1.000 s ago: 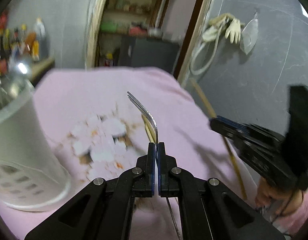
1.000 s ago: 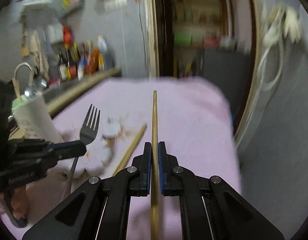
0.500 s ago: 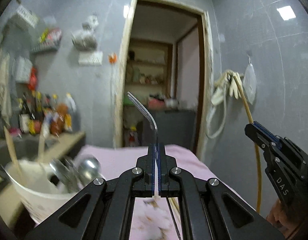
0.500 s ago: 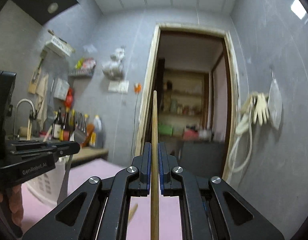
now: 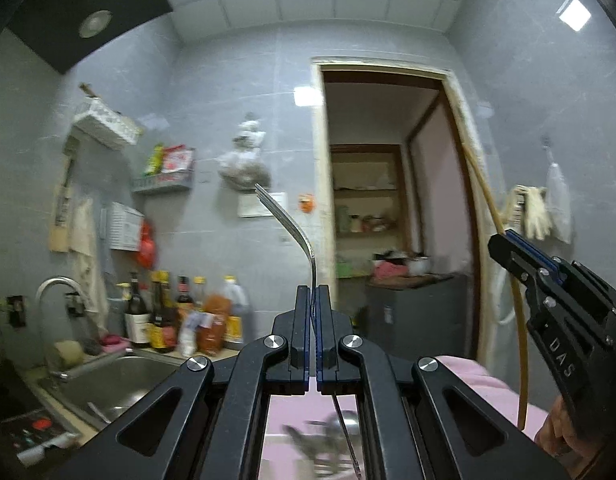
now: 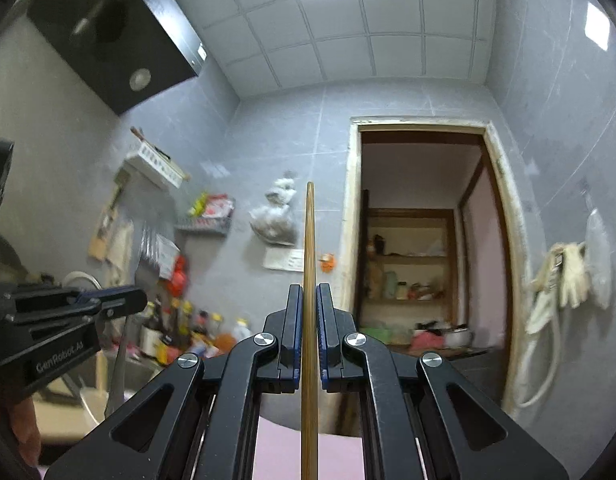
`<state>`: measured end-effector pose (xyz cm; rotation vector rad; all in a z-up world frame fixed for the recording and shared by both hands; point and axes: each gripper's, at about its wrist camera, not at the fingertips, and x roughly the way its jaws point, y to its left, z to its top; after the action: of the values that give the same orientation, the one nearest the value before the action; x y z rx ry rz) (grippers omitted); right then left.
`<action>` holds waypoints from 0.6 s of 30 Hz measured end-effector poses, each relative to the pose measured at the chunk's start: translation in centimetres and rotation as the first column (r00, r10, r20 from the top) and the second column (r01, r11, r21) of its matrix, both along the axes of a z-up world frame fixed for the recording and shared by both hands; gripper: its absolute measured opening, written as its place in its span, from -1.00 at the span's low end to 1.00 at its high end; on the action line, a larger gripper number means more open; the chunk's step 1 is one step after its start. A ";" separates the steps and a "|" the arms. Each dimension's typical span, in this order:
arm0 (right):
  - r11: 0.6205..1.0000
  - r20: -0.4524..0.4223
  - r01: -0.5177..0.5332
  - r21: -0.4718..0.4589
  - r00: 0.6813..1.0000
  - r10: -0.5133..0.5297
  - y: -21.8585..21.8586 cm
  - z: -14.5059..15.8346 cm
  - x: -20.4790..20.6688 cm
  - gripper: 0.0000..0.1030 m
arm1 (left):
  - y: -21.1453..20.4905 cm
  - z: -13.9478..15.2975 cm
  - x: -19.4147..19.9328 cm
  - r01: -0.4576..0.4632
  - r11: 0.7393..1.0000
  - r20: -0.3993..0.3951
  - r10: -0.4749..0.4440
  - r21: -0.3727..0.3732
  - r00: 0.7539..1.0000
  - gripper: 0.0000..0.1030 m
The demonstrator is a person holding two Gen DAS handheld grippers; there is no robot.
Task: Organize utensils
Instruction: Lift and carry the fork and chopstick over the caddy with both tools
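Observation:
My left gripper [image 5: 312, 292] is shut on a metal fork [image 5: 291, 228], tines pointing up and away, seen edge-on. It also shows in the right wrist view [image 6: 119, 300], with the fork [image 6: 145, 252] blurred above it. My right gripper [image 6: 310, 292] is shut on a wooden chopstick [image 6: 309, 240] that stands upright between the jaws. It also shows in the left wrist view [image 5: 508, 244], with the chopstick [image 5: 484, 196] running up and down through it. Both are raised high and tilted up toward the wall.
A steel sink [image 5: 119, 380] with a tap [image 5: 55, 284] lies at lower left, bottles [image 5: 179, 316] behind it. The pink cloth [image 5: 468, 372] shows low down, with blurred metal utensils [image 5: 328, 436] under my left gripper. A doorway [image 6: 420, 240] opens ahead.
Both grippers have lifted and tilted up, from looking down at the pink cloth to facing the wall and ceiling. Each keeps its hold. The white holder has dropped out of view.

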<state>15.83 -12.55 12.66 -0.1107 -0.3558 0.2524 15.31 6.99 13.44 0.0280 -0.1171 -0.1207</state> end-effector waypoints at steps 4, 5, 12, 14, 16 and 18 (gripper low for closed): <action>0.991 -0.059 -0.102 0.081 0.992 0.107 2.2 0.6 2.3 -0.91 | 4.3 -0.3 1.6 -0.016 0.997 -0.022 0.014 -0.079 1.000 -0.99; 0.987 -0.072 -0.126 0.098 0.988 0.134 2.5 0.6 2.7 -0.91 | 5.6 -0.5 2.1 -0.018 0.993 -0.040 0.013 -0.116 0.999 -0.99; 0.937 -0.134 -0.289 0.198 0.939 0.318 4.5 -0.6 6.2 -0.91 | 11.4 -2.5 5.2 -0.070 0.956 -0.118 0.037 -0.284 0.992 -0.99; 0.925 -0.151 -0.308 0.224 0.926 0.345 4.6 -1.1 7.1 -0.91 | 11.9 -3.0 5.7 -0.090 0.951 -0.128 0.053 -0.295 0.990 -0.99; 0.926 -0.163 -0.302 0.225 0.926 0.341 4.9 -1.6 7.8 -0.91 | 12.0 -3.4 6.1 -0.116 0.950 -0.138 0.078 -0.290 0.987 -1.00; 0.928 -0.172 -0.297 0.226 0.925 0.338 5.0 -2.0 8.4 -0.91 | 11.8 -3.8 6.5 -0.140 0.953 -0.141 0.105 -0.268 0.984 -0.99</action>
<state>24.20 -7.50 10.64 0.1704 -0.1861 0.5466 21.82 18.75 9.66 -0.2523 -0.0058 0.0192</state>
